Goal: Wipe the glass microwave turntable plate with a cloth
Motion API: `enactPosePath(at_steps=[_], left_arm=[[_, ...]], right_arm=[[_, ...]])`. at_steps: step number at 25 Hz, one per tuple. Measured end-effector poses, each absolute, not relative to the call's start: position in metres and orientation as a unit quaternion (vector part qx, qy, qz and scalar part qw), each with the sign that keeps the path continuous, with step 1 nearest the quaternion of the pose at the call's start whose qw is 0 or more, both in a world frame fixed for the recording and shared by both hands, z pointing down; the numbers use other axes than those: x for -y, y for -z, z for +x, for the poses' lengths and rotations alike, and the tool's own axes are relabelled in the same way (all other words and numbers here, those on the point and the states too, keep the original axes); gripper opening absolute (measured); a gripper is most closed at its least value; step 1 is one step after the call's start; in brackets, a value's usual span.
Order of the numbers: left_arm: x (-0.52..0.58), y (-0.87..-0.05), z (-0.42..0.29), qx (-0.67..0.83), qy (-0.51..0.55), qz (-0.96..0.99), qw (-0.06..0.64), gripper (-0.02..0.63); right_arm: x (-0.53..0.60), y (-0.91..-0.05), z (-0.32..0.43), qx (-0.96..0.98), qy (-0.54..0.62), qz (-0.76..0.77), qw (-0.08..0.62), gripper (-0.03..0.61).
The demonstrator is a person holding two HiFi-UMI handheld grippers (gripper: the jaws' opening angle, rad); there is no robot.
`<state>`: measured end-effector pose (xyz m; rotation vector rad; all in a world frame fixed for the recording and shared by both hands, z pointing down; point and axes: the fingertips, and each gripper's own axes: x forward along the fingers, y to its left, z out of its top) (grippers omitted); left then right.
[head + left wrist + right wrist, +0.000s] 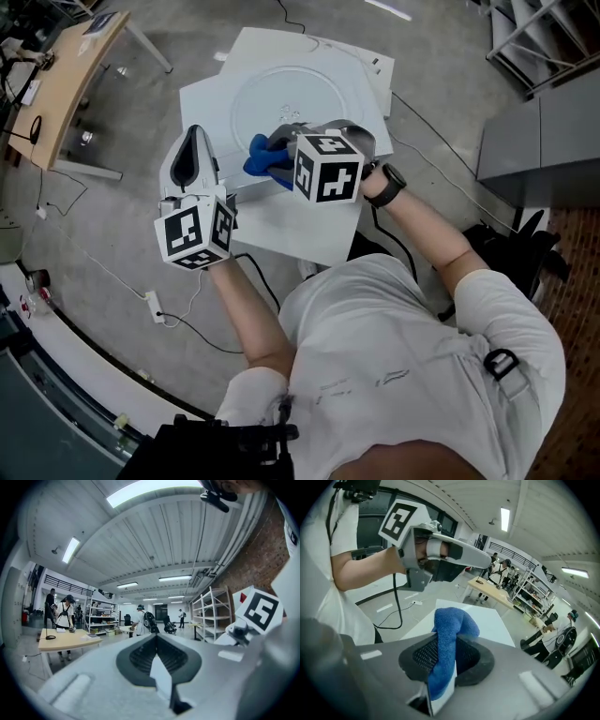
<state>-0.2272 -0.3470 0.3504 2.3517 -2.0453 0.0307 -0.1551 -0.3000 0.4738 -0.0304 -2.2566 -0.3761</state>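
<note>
A white worktop (314,234) stands on a grey concrete floor (112,216). The round glass plate (314,98) lies flat on the worktop's far half, inside its edges. Its near half is bare white. On the floor to the left lie a white power strip (153,305) and thin cables (103,272)

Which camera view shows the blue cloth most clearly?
The right gripper view: the blue cloth fills the centre, clamped between the jaws of the right tool. The head view shows only a part of it beside the marker cube. The left gripper view shows none of it.
</note>
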Motion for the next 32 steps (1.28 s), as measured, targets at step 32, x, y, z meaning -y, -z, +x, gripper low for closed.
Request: enactPosePath(at_steps=[32], left_arm=[[0.374, -0.358, -0.207, 0.617, 0.0, 0.787, 0.019, 0.003]], right_arm=[[0.425, -0.499, -0.006, 0.838, 0.099, 0.112, 0.525, 0.072]])
